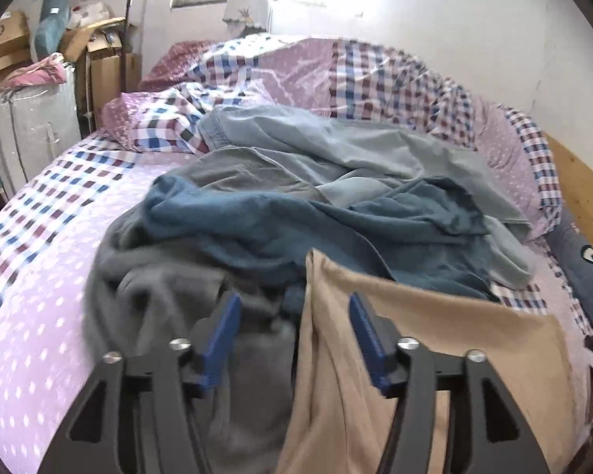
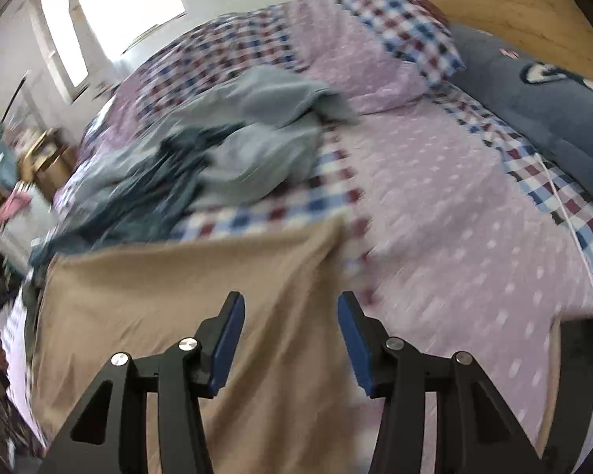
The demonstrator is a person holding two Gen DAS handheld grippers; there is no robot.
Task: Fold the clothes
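Note:
A tan garment lies spread on the bed, its left corner rising between the fingers of my left gripper, which stands open just above it. A dark grey garment sits under the left finger. Behind them lie a teal garment and a pale blue garment in a loose pile. In the right wrist view the tan garment lies flat, and my right gripper is open over its right edge. The pile of clothes is blurred beyond it.
The bed has a lilac dotted and checked sheet and matching pillows. A dark blue cushion leans on the wooden headboard. Cardboard boxes and a white suitcase stand left of the bed. A white cable crosses the sheet.

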